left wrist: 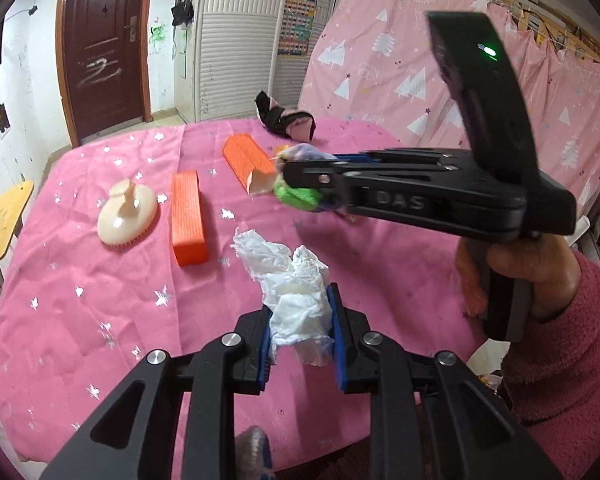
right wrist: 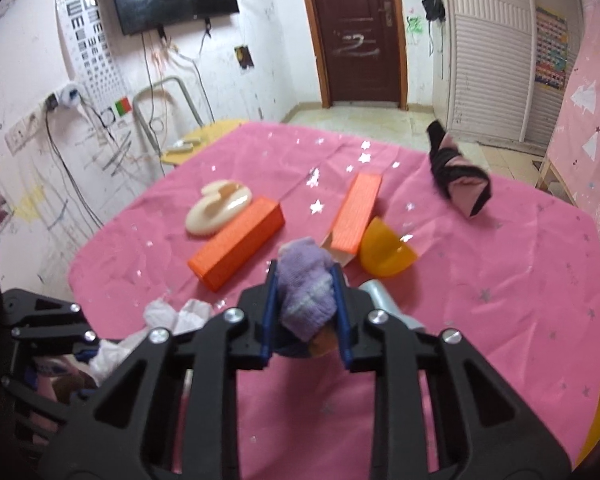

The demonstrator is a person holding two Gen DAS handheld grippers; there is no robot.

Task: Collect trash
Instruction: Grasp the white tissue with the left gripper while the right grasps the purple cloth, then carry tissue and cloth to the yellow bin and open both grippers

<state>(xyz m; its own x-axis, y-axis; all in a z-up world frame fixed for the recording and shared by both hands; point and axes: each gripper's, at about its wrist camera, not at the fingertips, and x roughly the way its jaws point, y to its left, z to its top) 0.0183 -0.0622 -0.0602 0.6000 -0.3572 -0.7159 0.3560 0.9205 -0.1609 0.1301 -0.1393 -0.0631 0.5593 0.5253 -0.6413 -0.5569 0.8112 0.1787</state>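
My left gripper (left wrist: 299, 330) is shut on a crumpled white tissue (left wrist: 290, 286) and holds it above the pink tablecloth (left wrist: 100, 292). My right gripper (right wrist: 305, 300) is shut on a purple knitted sock (right wrist: 306, 292). In the left wrist view the right gripper (left wrist: 296, 182) reaches in from the right, with the purple and green sock (left wrist: 300, 196) bunched at its tips, above the table's middle. In the right wrist view the tissue (right wrist: 172, 316) shows at lower left, by the left gripper's black frame.
On the cloth lie two orange boxes (left wrist: 187, 218) (left wrist: 246, 160), a cream round brush (left wrist: 127, 216), a rolled black-and-pink sock (left wrist: 286, 118), an orange half-shell (right wrist: 384, 252) and a pale blue object (right wrist: 384, 300). A yellow chair (left wrist: 0, 224) stands left of the table.
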